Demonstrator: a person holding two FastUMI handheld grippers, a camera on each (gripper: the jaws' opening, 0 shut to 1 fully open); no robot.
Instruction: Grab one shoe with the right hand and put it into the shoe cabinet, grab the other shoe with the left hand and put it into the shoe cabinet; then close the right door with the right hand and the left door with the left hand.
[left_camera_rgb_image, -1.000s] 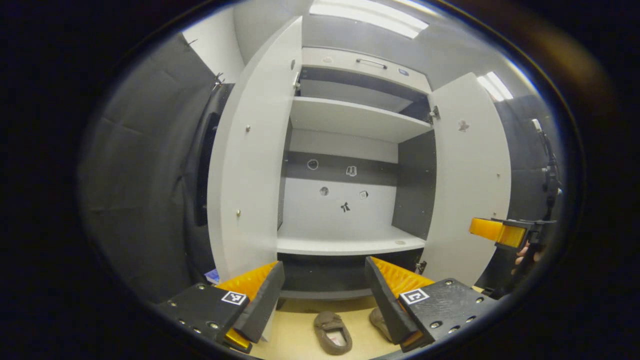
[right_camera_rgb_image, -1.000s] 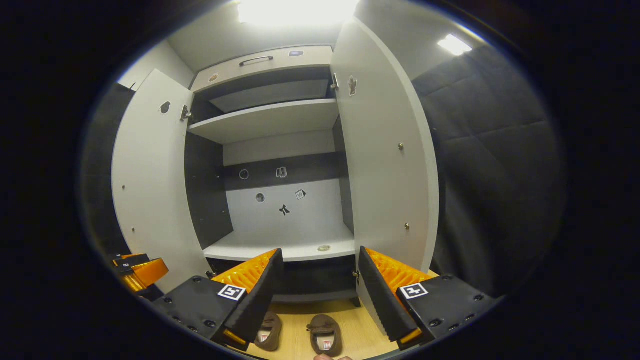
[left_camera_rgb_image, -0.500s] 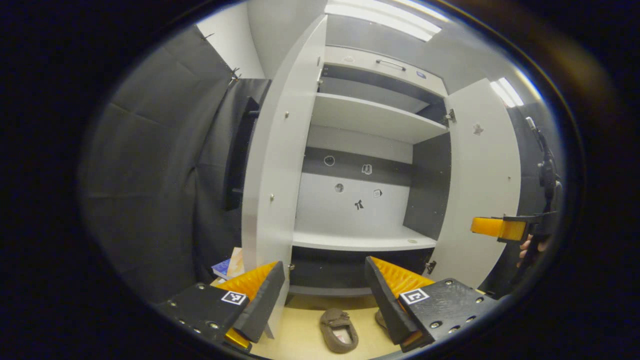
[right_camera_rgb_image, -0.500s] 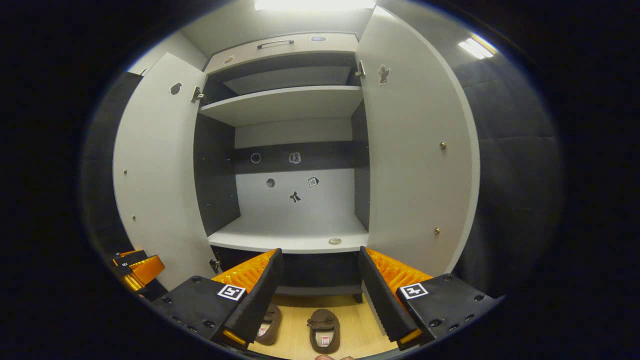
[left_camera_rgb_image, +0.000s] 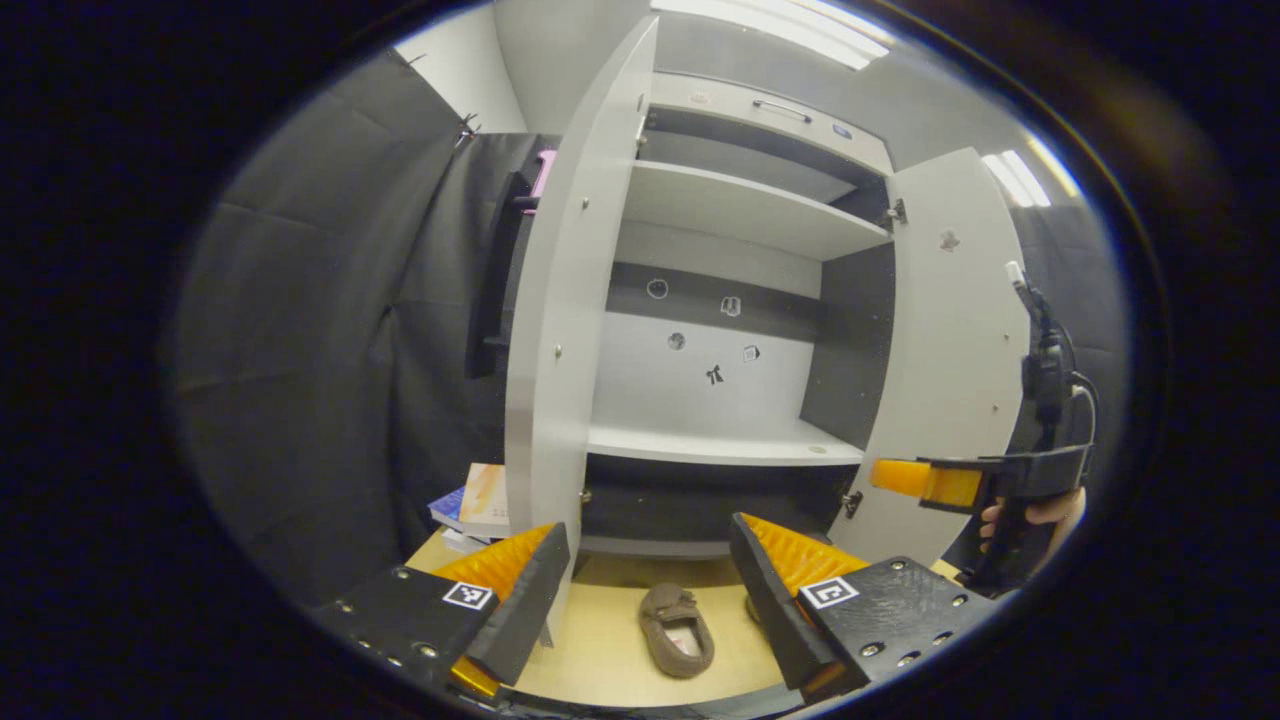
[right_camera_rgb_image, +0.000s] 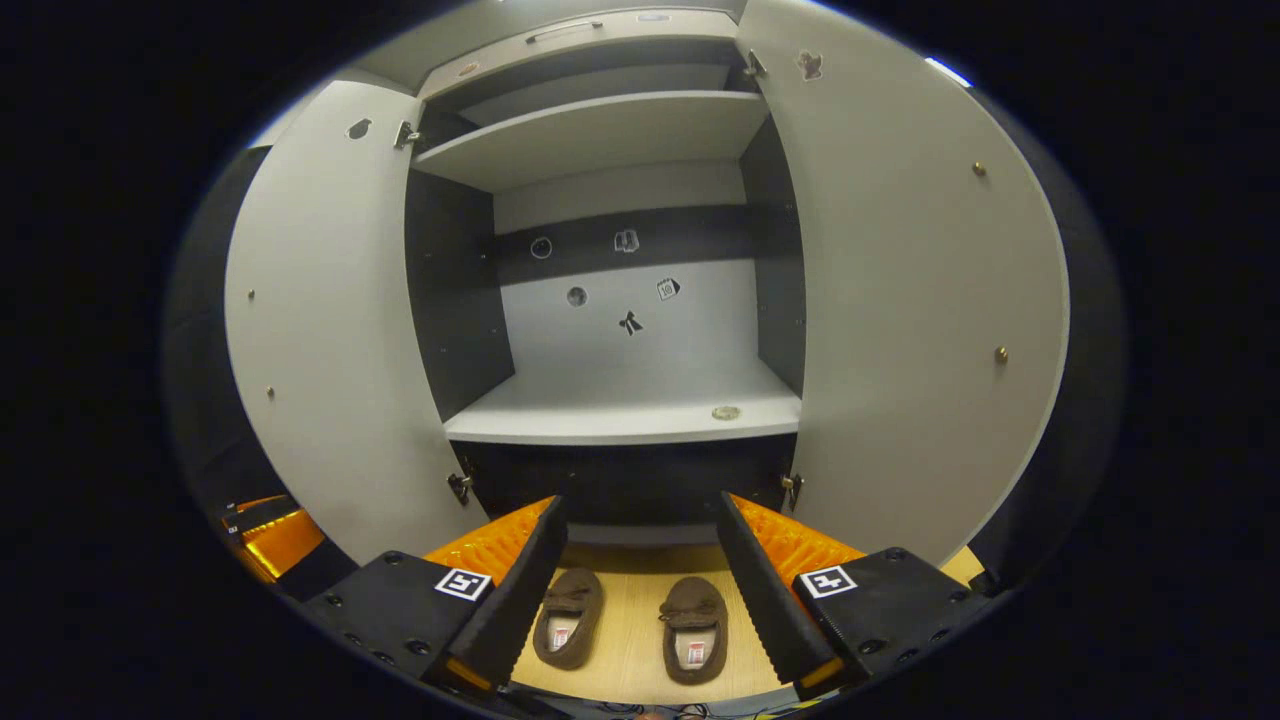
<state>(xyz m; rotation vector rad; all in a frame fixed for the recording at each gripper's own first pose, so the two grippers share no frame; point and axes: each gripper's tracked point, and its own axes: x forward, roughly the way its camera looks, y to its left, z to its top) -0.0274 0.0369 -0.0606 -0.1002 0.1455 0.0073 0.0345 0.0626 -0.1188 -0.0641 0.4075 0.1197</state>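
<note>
Two brown slippers lie side by side on the wooden floor in front of the open shoe cabinet: one (right_camera_rgb_image: 568, 618) on the left, the other (right_camera_rgb_image: 693, 630) on the right. My right gripper (right_camera_rgb_image: 640, 600) hangs open above them, empty. In the left gripper view one slipper (left_camera_rgb_image: 677, 630) shows whole, and the other (left_camera_rgb_image: 752, 608) is mostly hidden behind a finger. My left gripper (left_camera_rgb_image: 650, 600) is open and empty too. The cabinet's lower shelf (right_camera_rgb_image: 620, 415) is bare. Both doors stand wide open: the left door (right_camera_rgb_image: 330, 330) and the right door (right_camera_rgb_image: 920, 300).
A hand (left_camera_rgb_image: 1040, 512) holds the right gripper (left_camera_rgb_image: 900, 478) in front of the right door (left_camera_rgb_image: 950, 350). A stack of books (left_camera_rgb_image: 475, 500) lies on the floor behind the left door (left_camera_rgb_image: 560, 330). The left gripper (right_camera_rgb_image: 270, 535) shows at the lower left in the right gripper view.
The right gripper has tipped down and come closer, so both slippers now show fully between its fingers. The left gripper has shifted left, bringing the books into sight. Both stay open.
</note>
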